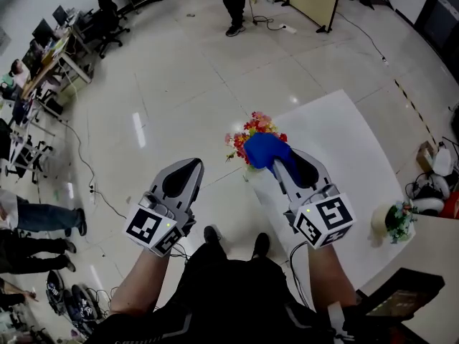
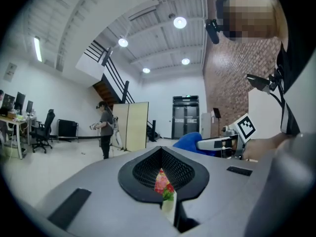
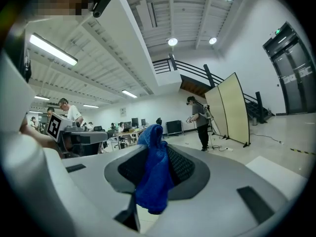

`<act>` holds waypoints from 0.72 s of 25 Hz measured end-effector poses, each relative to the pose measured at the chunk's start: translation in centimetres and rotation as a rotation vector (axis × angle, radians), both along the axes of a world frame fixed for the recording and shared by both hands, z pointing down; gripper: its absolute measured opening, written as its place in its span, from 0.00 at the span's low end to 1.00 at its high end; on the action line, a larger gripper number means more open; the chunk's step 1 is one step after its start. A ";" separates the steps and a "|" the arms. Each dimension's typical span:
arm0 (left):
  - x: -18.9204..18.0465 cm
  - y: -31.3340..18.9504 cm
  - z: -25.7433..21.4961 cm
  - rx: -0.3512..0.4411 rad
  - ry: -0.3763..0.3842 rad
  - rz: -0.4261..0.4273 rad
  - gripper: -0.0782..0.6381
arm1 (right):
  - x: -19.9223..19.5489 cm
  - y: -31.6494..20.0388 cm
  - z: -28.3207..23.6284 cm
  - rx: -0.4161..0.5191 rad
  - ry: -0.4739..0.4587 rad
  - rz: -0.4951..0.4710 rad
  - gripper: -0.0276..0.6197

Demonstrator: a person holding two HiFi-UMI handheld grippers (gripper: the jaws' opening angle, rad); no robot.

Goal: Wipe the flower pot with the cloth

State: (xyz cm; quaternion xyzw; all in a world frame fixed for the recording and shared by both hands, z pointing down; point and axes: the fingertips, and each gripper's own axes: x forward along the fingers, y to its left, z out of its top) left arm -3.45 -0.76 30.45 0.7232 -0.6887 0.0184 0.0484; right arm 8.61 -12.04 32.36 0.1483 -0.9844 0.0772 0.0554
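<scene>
The only print to be made out was the black-and-white square markers: one marker cube (image 1: 153, 228) sat on the left gripper (image 1: 188, 169) and another marker cube (image 1: 324, 221) on the right gripper (image 1: 281, 165), each showing two patterned faces in the head view. A green sign high at the upper right of the right gripper view was too small to read.

There were two grippers, one cloth and two potted plants. The blue cloth (image 1: 264, 149) was pinched between the right gripper's jaws, bunched above them and hanging below in that gripper's own view. In the head view the cloth lay just right of centre, over the flower pot (image 1: 250, 170), a pale pot carrying red, pink and yellow flowers (image 1: 252, 128). The pot stood at the left corner of a white surface (image 1: 344, 138).

The left gripper held nothing; its jaws were drawn almost together, leaving a thin slit through which its own view caught the flowers and pot. It hung left of the pot, apart from it.

A second small potted plant (image 1: 398, 221) sat at the lower right. One standing person (image 1: 233, 2) was at the top edge.
</scene>
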 end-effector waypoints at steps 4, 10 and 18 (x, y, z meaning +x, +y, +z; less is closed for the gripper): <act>-4.2 3.1 0.3 -0.008 -0.042 0.014 0.11 | -4.0 1.7 -0.1 0.006 0.011 0.011 0.19; -12.5 7.2 0.6 0.022 -0.002 0.066 0.11 | -10.4 5.7 -1.9 0.130 0.051 0.123 0.19; -18.9 6.6 0.0 0.047 0.071 0.216 0.11 | -14.1 7.0 -4.2 0.056 0.004 0.303 0.19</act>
